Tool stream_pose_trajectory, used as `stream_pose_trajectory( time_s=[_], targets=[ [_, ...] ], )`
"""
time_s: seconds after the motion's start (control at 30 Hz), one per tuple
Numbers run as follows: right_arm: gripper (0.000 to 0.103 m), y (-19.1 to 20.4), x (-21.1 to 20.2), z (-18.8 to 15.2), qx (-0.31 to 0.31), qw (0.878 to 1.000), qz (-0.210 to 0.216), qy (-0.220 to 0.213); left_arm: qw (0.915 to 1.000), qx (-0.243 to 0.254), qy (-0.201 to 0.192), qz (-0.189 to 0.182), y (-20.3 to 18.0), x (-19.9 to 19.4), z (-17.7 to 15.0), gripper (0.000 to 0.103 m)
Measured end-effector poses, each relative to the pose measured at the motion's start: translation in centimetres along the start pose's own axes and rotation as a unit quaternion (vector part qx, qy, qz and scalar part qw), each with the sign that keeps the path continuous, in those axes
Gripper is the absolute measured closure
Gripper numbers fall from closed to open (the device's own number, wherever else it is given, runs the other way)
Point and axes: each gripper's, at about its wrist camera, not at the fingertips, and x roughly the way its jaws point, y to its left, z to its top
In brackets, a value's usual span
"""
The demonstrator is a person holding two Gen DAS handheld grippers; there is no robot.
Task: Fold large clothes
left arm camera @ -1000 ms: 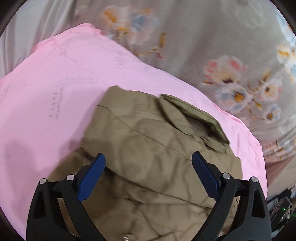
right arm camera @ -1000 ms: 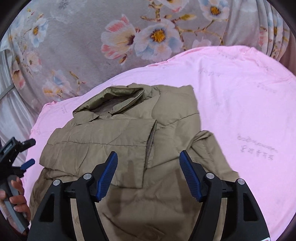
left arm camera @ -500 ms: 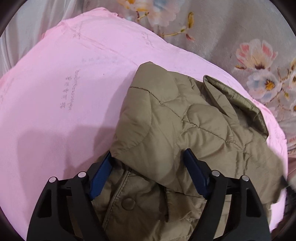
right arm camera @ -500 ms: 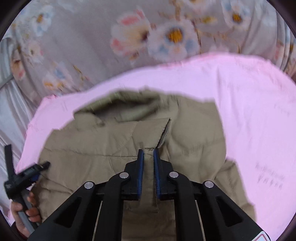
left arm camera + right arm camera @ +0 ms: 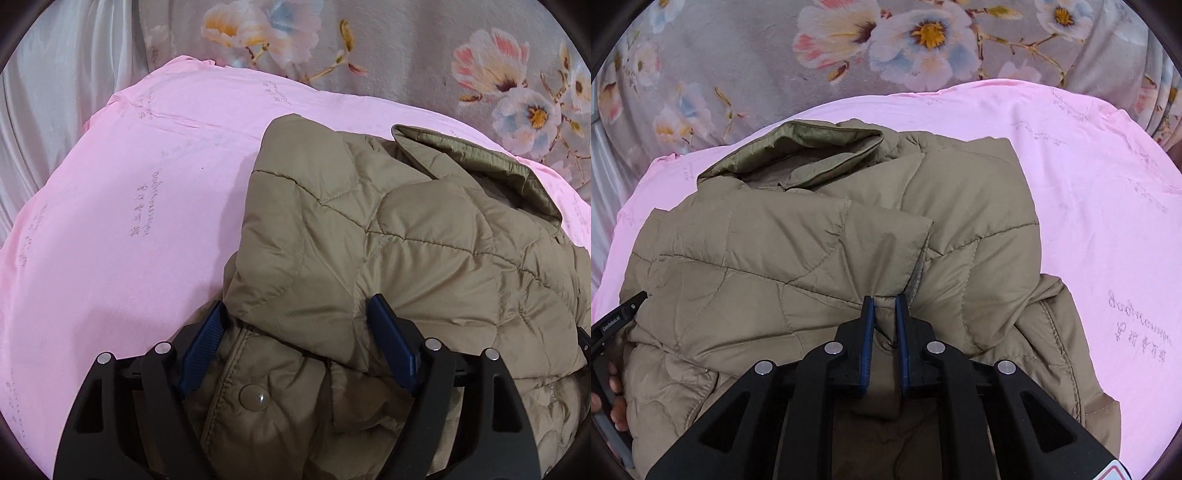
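A large khaki quilted jacket (image 5: 406,240) lies partly folded on a pink sheet (image 5: 129,221), collar at the far end. My left gripper (image 5: 297,317) is open, its blue fingers either side of the jacket's folded near-left edge, above a snap button (image 5: 253,398). In the right wrist view the jacket (image 5: 775,258) fills the middle. My right gripper (image 5: 885,304) is shut on a pinch of the jacket's fabric at the folded front flap's edge. The left gripper's handle and the hand holding it (image 5: 609,369) show at the left edge there.
The pink sheet (image 5: 1108,240) extends beyond the jacket to the right and, in the left wrist view, to the left. A grey floral cloth (image 5: 775,74) lies behind the sheet. White satin fabric (image 5: 44,92) lies at the far left.
My right gripper closed from wide open onto the jacket's flap. My left gripper moved in low over the jacket's near-left edge and stays open.
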Motion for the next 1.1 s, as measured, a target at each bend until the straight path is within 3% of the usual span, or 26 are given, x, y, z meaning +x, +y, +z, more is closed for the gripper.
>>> stream_pose_trajectory(
  time_s=[0.23, 0.47, 0.63, 0.7, 0.77, 0.83, 0.9, 1.0, 1.1],
  targets=[
    [0.095, -0.5, -1.3, -1.7, 0.008, 1.000, 0.006, 0.008, 0.9999, 0.011, 0.005, -0.001, 0.7, -1.7, -2.1, 0.026],
    [0.094, -0.9, -4.6, -5.6, 0.018, 1.000, 0.012, 0.009, 0.9998, 0.020, 0.008, -0.002, 1.7, -4.6, -5.1, 0.026],
    [0.091, -0.8, -5.5, -6.0, 0.015, 1.000, 0.015, 0.014, 0.9998, 0.002, 0.012, -0.016, 2.8, -6.0, -5.5, 0.026],
    [0.080, -0.6, -6.1, -5.3, 0.008, 1.000, 0.011, 0.010, 0.9997, -0.003, 0.010, -0.022, 3.1, -6.8, -4.8, 0.028],
    [0.055, -0.6, -7.3, -4.2, 0.007, 1.000, 0.008, -0.019, 0.9995, -0.003, -0.010, -0.031, 3.0, -8.3, -3.3, 0.028],
    [0.046, -0.7, -8.1, -2.1, 0.020, 0.998, 0.019, -0.048, 0.9979, -0.006, -0.033, -0.054, 2.3, -9.7, -0.9, 0.025],
    [0.043, -0.9, -7.6, 0.1, 0.045, 0.996, 0.054, -0.049, 0.9947, -0.011, -0.037, -0.095, 0.9, -9.9, 1.7, 0.008],
    [0.041, -0.6, -4.8, 2.7, 0.104, 0.987, 0.125, -0.015, 0.9844, -0.033, 0.013, -0.172, -2.2, -6.7, 5.2, 0.008],
    [0.041, -0.8, -1.2, 3.7, 0.164, 0.973, 0.160, 0.019, 0.9748, -0.070, 0.076, -0.198, -4.1, -1.6, 6.2, 0.008]
  ],
)
